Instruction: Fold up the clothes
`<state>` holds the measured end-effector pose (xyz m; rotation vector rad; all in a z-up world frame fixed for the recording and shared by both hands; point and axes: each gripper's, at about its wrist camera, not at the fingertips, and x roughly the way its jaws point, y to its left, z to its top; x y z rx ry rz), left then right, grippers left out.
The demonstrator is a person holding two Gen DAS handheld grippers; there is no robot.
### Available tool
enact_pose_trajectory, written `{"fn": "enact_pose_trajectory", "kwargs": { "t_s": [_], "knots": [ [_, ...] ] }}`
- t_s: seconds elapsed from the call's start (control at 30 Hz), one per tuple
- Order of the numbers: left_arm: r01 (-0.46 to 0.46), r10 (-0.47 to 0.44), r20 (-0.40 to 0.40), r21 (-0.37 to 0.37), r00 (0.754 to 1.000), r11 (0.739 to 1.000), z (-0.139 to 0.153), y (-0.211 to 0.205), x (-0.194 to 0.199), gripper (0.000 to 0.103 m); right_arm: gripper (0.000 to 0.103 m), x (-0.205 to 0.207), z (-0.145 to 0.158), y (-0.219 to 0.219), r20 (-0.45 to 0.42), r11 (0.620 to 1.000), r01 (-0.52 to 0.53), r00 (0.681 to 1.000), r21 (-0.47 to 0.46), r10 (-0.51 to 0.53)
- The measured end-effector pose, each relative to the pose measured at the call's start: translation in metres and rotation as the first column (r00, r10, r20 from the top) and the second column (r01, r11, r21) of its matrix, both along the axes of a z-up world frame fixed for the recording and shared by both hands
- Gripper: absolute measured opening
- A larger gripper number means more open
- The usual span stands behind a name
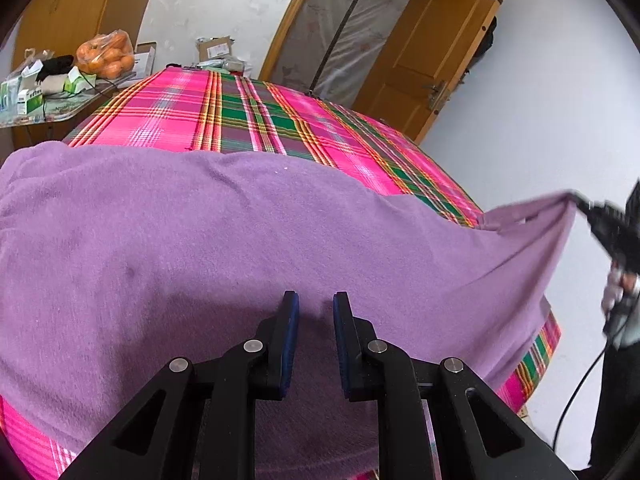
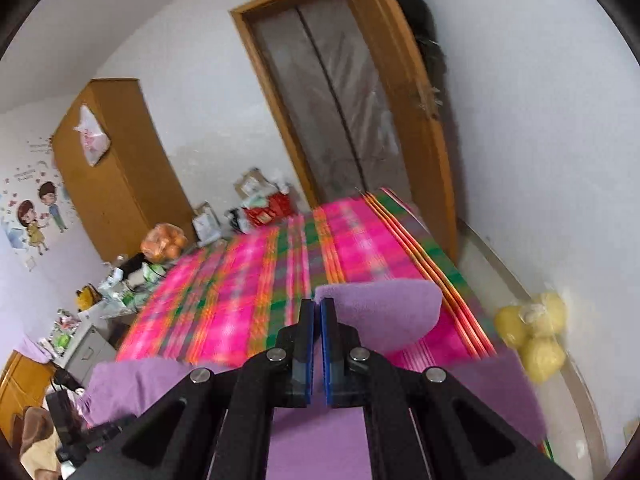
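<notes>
While my right gripper (image 2: 317,312) has its jaws pinching the purple garment's (image 1: 200,240) right corner, I carry it leftward smoothly, left gripper (image 1: 316,304), jaws slightly spread, pinning the near cloth to the bed (image 1: 248,116).

Fuzzy matt purple garment (image 1: 200,240) — woven plaid sheet (image 1: 256,120)

right view's plaid bedspread (image 2: 248,288) motion-blurred; purple garment (image 1: 200,240) cut off at left view's lower edge

L claw (image 1: 316,300) apart on purple garment (image 1: 160,240); R claw (image 1: 580,202) pinching its corner.
</notes>
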<state>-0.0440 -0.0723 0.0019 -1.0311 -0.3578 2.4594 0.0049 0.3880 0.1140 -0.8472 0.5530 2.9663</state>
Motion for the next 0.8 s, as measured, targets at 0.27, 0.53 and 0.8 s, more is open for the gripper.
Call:
{"fn": "enact_pose_trajectory", "kwargs": {
  "t_s": [0.27,0.53,0.8],
  "knots": [
    [0.056,-0.056,-0.028,0.013,0.998,0.998,0.009,0.007,0.009,0.019,0.006,0.03,-0.077,0.031,0.277,0.997,0.078,0.958,-0.026,-0.068],
    [0.079,-0.079,-0.035,-0.008,0.996,0.997,0.011,0.018,0.013,0.024,0.037,0.016,-0.058,0.009,0.234,0.963,0.035,0.967,0.268,-0.1],
    [0.064,-0.065,-0.02,-0.034,0.998,0.997,0.008,0.026,0.005,0.024,0.038,-0.022,-0.051,-0.025,0.255,0.905,-0.134,0.966,0.403,0.03]
  ]
}}
